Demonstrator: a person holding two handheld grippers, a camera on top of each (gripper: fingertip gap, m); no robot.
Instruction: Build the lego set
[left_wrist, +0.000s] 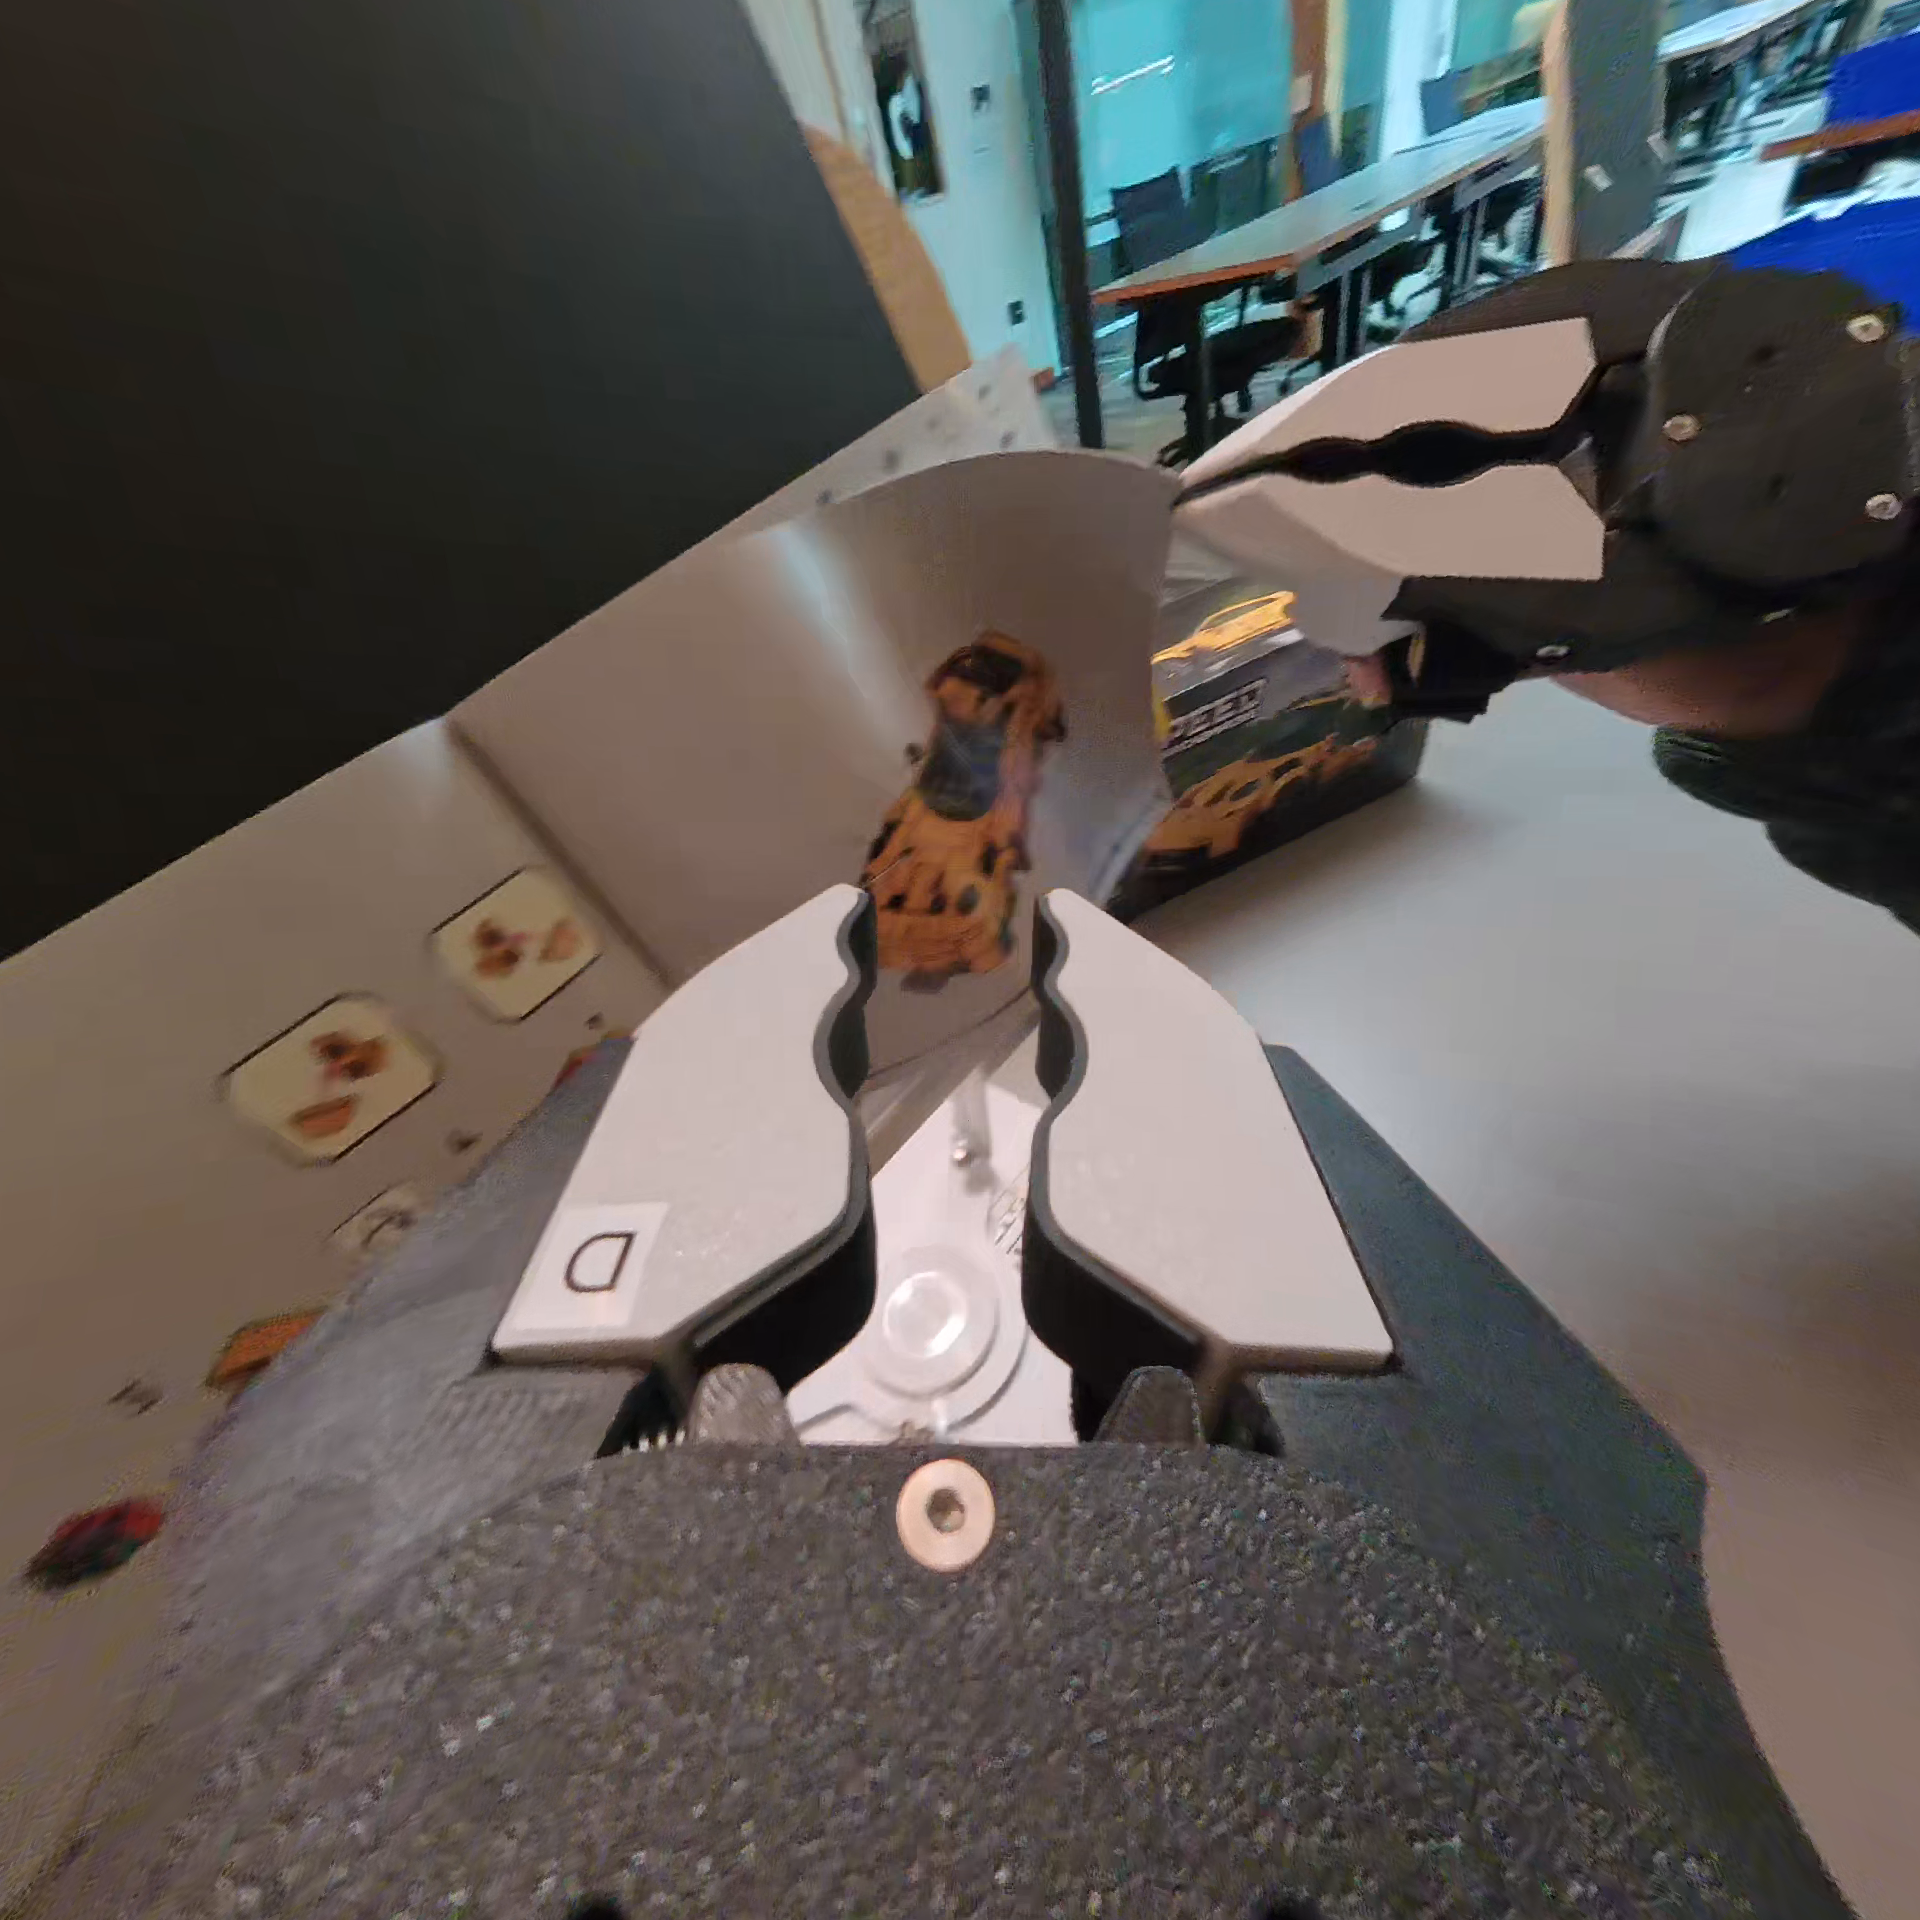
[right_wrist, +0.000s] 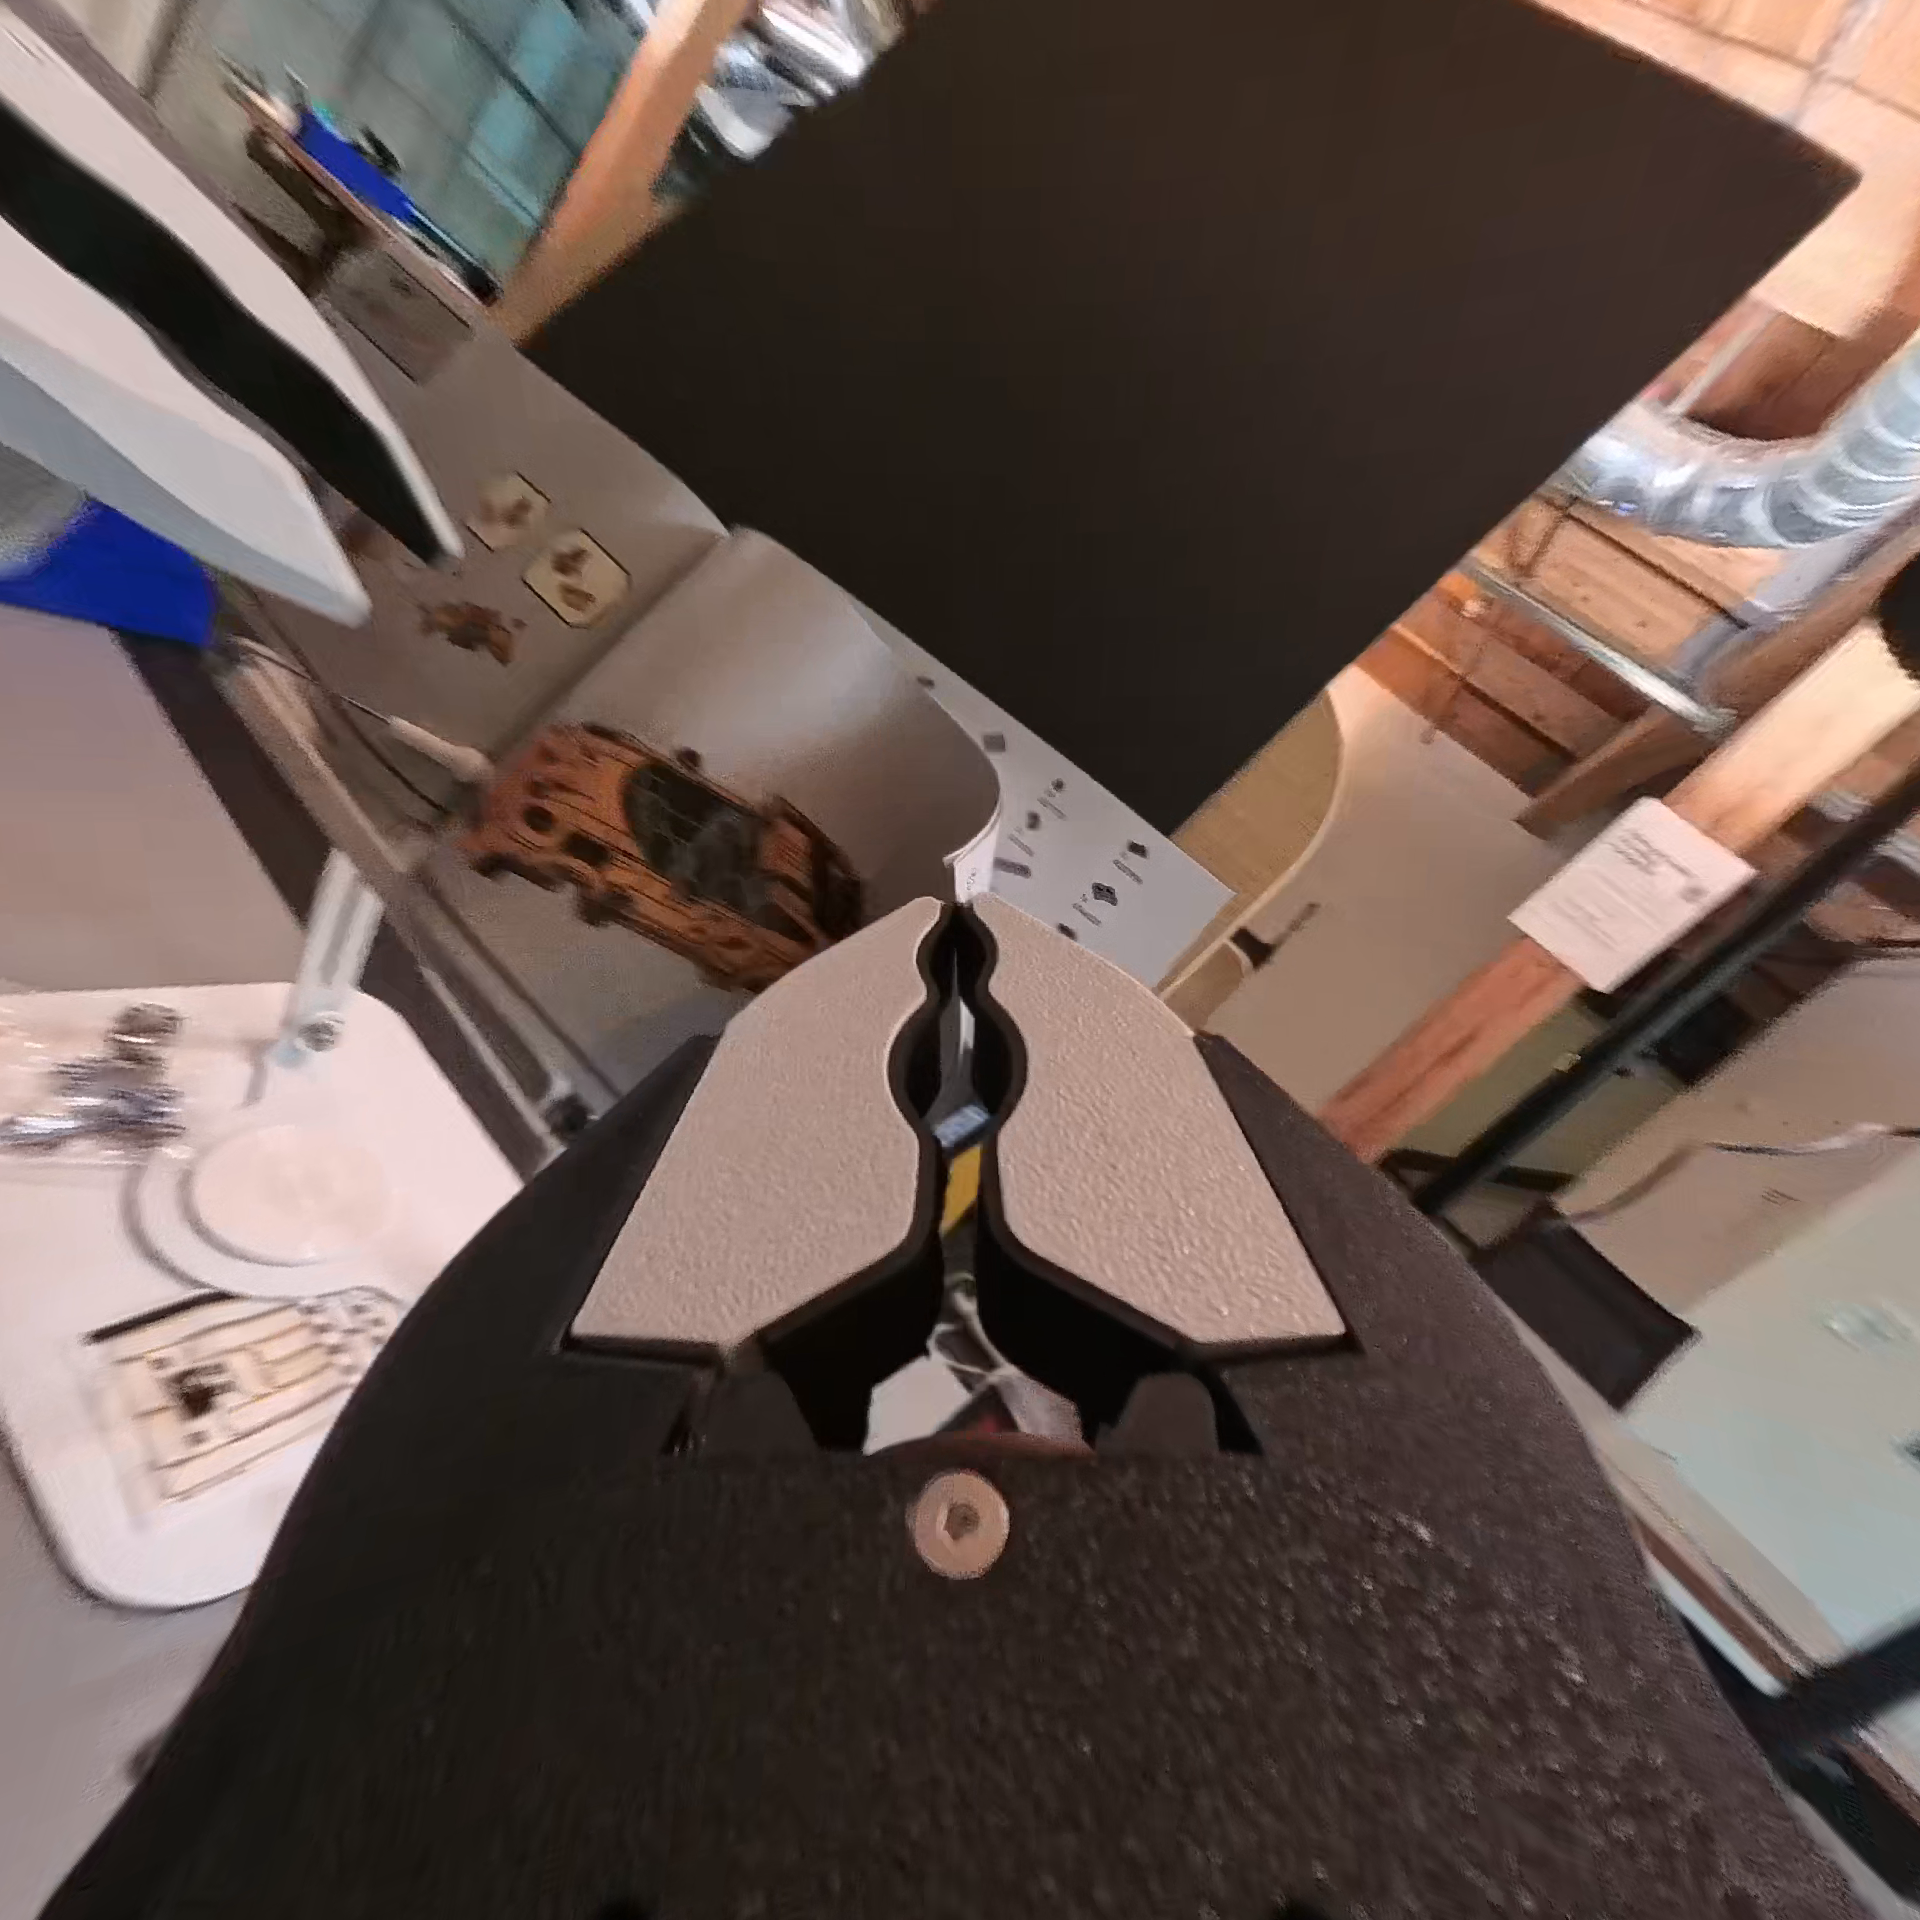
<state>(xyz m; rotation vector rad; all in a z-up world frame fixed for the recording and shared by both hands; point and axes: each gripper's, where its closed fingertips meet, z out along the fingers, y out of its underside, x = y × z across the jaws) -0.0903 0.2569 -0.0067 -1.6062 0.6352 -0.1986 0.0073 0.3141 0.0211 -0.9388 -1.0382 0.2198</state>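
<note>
The instruction booklet (left_wrist: 675, 707) lies open on the table. One page (left_wrist: 997, 582) with a yellow car picture curls upward. My right gripper (left_wrist: 1195, 494) is shut on that page's top corner and lifts it. In the right wrist view the thin page edge (right_wrist: 971, 862) runs in between the closed fingertips of my right gripper (right_wrist: 961, 914). My left gripper (left_wrist: 945, 935) hovers over the booklet near the lifted page. Its fingers stand apart with nothing pressed between them. It also shows in the right wrist view (right_wrist: 400, 582), at the upper left.
The dark set box (left_wrist: 1278, 748) with yellow cars stands behind the page. A white tray (right_wrist: 343, 1060) with a clear bag of parts (right_wrist: 94, 1081) sits at the left. A black board (left_wrist: 364, 364) stands behind the booklet. Loose bricks (left_wrist: 94, 1538) lie on the table. There is about 12 cm between the tips of the two grippers.
</note>
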